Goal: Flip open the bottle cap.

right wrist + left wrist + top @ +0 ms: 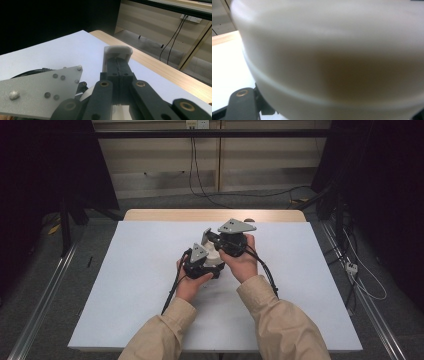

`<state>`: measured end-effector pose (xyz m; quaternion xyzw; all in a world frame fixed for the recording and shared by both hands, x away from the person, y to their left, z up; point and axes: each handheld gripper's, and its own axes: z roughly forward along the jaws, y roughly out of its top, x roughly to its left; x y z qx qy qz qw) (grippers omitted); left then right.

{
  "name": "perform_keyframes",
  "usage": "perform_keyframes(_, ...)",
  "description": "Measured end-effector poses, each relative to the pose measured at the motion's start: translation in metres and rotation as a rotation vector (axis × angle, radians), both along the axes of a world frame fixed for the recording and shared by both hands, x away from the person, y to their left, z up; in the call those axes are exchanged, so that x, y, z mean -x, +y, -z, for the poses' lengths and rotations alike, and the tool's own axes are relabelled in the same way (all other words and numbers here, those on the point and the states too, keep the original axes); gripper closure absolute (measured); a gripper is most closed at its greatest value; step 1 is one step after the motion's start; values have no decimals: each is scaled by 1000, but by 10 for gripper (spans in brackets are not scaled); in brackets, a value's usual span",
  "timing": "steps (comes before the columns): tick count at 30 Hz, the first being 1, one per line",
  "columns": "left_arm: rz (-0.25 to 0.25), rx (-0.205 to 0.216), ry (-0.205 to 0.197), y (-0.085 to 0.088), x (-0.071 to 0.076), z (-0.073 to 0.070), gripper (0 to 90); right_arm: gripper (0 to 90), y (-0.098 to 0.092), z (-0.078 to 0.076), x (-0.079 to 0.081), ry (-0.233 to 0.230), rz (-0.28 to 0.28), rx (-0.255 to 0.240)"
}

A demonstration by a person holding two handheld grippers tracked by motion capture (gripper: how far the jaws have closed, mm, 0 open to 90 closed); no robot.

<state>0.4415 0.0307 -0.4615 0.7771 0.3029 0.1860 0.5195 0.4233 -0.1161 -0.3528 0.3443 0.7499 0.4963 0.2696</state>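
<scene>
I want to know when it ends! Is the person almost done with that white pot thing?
Done: both grippers have hold of it. In hand: the left gripper holds the white container, and the right gripper pinches its white flip lid, already raised. Left: I cannot tell.

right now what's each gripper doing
left gripper: pressed against a white container, jaw state cannot be told
right gripper: shut on a white flap

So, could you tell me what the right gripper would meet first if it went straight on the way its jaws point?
Probably nothing soon. The right gripper, its jaws shut on a flat white piece, points up and away over the table. Beyond the table's far edge lie the floor and a wall with cables, though depth is hard to judge.
</scene>
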Motion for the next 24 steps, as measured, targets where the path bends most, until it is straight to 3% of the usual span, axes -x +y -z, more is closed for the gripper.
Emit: perform_keyframes(24,1,-4,3,0,0,0,186,900,5,3,-5,-8,-1,-12)
